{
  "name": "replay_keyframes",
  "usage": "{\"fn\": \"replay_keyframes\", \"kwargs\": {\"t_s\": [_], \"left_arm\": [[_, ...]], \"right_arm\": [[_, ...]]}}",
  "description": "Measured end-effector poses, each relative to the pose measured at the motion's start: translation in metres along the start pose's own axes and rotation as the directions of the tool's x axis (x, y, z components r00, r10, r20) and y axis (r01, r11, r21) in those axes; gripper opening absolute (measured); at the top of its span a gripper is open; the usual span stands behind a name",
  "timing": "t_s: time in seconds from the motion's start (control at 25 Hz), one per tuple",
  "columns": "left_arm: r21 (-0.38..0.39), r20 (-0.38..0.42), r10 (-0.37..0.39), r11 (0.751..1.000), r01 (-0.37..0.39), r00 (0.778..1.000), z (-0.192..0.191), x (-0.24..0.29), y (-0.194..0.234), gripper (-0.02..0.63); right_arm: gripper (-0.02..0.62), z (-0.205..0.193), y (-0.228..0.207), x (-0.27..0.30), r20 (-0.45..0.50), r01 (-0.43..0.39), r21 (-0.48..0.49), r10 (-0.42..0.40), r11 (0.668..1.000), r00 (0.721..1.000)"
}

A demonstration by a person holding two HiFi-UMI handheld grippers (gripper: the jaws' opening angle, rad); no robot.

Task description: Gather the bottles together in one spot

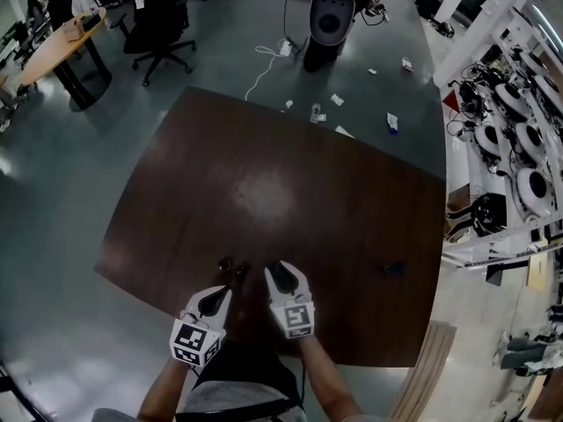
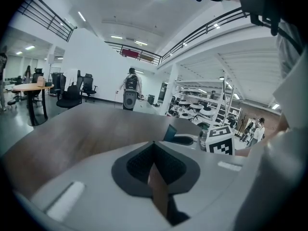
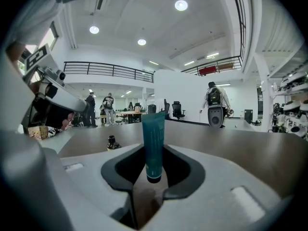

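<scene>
— Both grippers sit lowest in the head view: left gripper at seven o'clock of the table, right gripper at six, forearms reaching in side by side. What's ahead of them?
— Two small dark bottles, close together at the near edge, about eleven o'clock from the right gripper. Something dark lies off at four o'clock. It's too small to name, maybe another bottle.
— Left gripper view?
— Jaws together, nothing in them, angled slightly down over the tabletop.
— Right gripper view?
— Clamped on a teal tube, upright, cap downward. Likely one of the small dark bottles stands at ten o'clock. I'd judge the tube is being brought to the pair. Next: set it beside them without toppling any, then let go.
</scene>
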State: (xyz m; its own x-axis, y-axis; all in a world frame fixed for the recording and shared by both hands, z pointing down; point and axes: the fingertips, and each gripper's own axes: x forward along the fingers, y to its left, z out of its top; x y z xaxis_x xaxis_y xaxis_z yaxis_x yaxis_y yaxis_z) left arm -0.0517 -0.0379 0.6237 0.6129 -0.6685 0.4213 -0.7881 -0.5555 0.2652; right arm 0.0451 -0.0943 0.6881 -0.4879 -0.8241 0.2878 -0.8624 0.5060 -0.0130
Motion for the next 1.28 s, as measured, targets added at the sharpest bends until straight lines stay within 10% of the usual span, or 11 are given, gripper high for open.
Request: {"fn": "replay_keyframes", "kwargs": {"t_s": [1.28], "left_arm": [[-0.034, -0.014, 0.042, 0.999, -0.043, 0.999, -0.039, -0.023, 0.013, 0.000]], "right_arm": [[0.110, -0.034, 0.037, 0.005, -0.071, -0.062, -0.015, 0.061, 0.998, 0.996]]}}
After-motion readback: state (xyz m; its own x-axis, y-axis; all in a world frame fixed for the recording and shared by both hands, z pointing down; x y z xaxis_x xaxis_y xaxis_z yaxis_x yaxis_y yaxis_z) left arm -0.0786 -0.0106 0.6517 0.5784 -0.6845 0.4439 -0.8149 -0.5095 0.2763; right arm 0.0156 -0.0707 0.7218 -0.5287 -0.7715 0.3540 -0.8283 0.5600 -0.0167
